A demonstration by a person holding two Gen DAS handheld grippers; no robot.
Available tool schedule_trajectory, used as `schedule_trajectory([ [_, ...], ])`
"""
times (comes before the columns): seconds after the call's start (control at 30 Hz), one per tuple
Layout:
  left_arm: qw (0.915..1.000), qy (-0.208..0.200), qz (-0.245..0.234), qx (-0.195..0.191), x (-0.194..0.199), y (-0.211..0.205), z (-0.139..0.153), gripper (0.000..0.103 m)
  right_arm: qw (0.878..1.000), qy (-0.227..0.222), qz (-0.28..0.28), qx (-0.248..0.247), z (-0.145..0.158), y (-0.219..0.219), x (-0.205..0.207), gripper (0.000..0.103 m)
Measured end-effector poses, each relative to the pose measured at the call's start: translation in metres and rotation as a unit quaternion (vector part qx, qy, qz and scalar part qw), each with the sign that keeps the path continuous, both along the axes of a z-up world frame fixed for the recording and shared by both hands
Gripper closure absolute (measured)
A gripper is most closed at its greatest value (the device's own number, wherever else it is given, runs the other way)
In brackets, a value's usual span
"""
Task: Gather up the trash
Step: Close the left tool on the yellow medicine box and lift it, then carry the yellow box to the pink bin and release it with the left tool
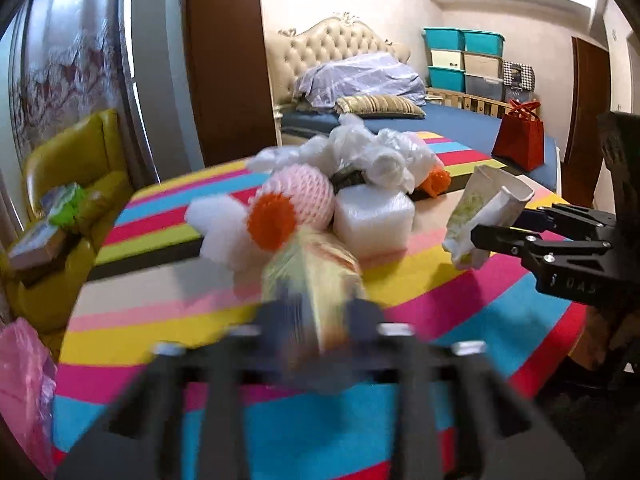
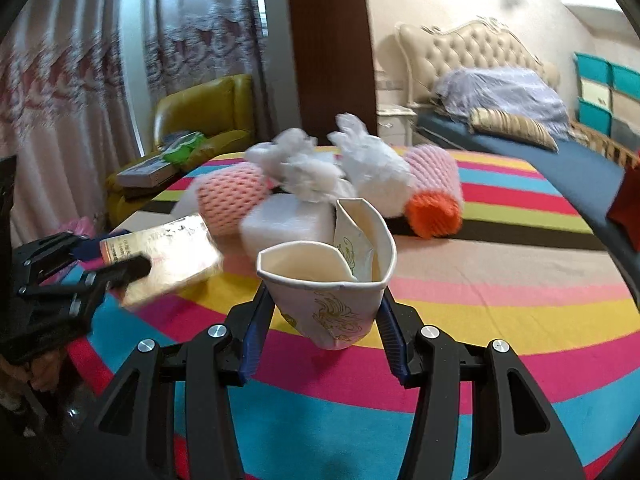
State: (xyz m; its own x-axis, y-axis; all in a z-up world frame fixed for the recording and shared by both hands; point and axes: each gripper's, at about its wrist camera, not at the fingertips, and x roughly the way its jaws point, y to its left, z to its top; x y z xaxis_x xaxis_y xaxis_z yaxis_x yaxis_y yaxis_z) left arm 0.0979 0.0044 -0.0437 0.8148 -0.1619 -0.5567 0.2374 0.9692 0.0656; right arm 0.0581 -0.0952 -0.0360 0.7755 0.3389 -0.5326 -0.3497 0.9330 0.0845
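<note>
While both grippers hung above the striped counter [image 2: 500, 300], the right gripper [image 2: 326, 300] had its jaws clamped on a crumpled paper cup [image 2: 332, 280], and the left gripper [image 2: 136, 270] pinched a flat wrapper [image 2: 168, 256], presumably lifted clear for binning. Beyond the jaws, foam nets [image 2: 232, 200], a foam block [image 2: 288, 220] and crumpled plastic [image 2: 372, 168] waited.

A trash pile [image 2: 320, 184] lies far on the tabletop [image 2: 520, 320]; armchair [image 2: 200, 120] far left, bed [image 2: 520, 128] far right.
</note>
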Motion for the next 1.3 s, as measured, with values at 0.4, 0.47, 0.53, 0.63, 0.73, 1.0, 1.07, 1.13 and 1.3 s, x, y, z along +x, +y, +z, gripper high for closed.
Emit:
schedule_trajectory([
  [0.4,0.9982,0.038,0.043,0.016,0.017,0.011,-0.013,0.005,1.000,0.006,0.000,0.000,-0.001,0.002,-0.003,0.054],
  [0.47,0.9971,0.051,0.050,0.026,0.024,0.010,-0.019,0.005,1.000,0.007,0.000,0.000,-0.002,0.001,-0.003,0.054],
  [0.53,0.9963,0.064,0.054,0.022,0.029,0.012,-0.025,0.045,1.000,0.008,-0.001,0.000,-0.003,0.001,-0.001,0.054],
  [0.63,0.9959,0.073,0.053,-0.011,0.030,0.021,-0.026,0.054,1.000,0.007,0.002,-0.003,-0.002,0.002,-0.001,0.054],
  [0.73,0.9970,0.055,0.054,-0.008,0.020,0.025,-0.022,0.054,1.000,0.003,0.012,-0.008,-0.002,0.006,-0.005,0.054],
  [1.0,0.9970,0.018,0.073,-0.020,-0.017,0.043,-0.005,0.054,0.999,-0.009,0.047,-0.020,0.004,0.030,-0.012,0.054],
  [1.07,0.9963,0.010,0.082,-0.024,-0.028,0.051,-0.001,0.054,0.998,-0.012,0.059,-0.022,0.008,0.038,-0.014,0.054],
  [1.13,0.9949,0.002,0.096,-0.033,-0.038,0.062,0.003,0.054,0.997,-0.016,0.074,-0.027,0.010,0.050,-0.017,0.054],
  [1.3,0.9906,-0.007,0.130,-0.042,-0.057,0.090,0.008,0.054,0.992,-0.025,0.116,-0.050,0.015,0.084,-0.022,0.054],
])
